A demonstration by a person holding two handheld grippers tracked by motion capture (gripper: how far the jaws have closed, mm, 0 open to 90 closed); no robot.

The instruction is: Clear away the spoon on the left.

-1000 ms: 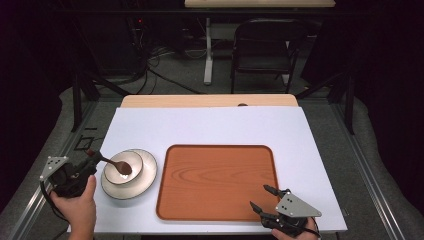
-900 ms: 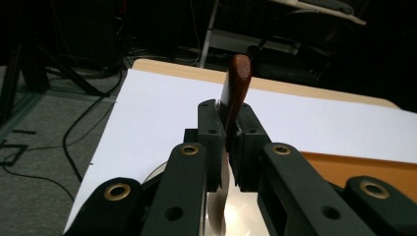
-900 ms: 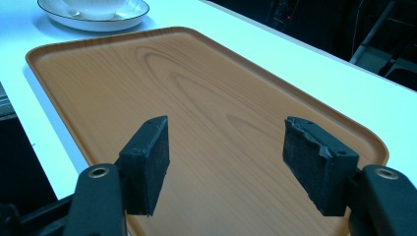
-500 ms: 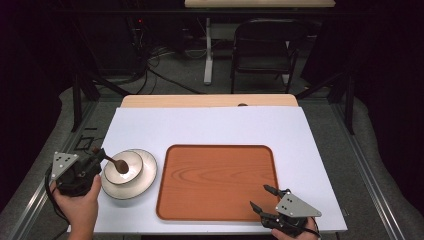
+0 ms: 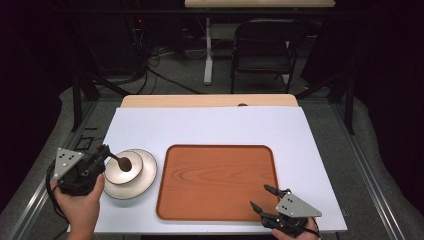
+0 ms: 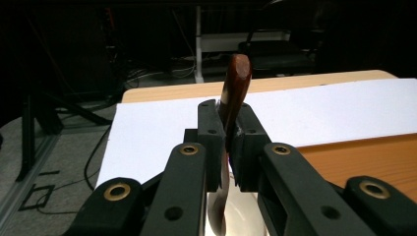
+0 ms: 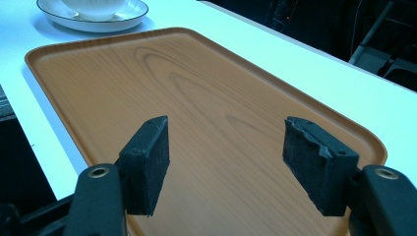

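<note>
Table: a white table top (image 5: 225,125) seen from above, with 1 tray, 1 plate and 1 bowl on it.
Tray: an orange wood-grain tray (image 5: 220,180) lies flat near the table's front edge; it is the landmark for every place below.
Plate: a white plate (image 5: 146,172) sits just left of the tray, apart from it.
Bowl: a pale bowl (image 5: 117,172) rests on the plate, left of the tray.
Right gripper: the right gripper (image 5: 263,197) hovers at the tray's front right corner, jaws spread apart with nothing between them.
Left gripper: the left gripper (image 5: 102,154) is left of the tray, beside the bowl, clamped on the spoon handle.
Spoon: a brown wooden spoon (image 5: 120,162) has its head above the bowl, left of the tray.
</note>
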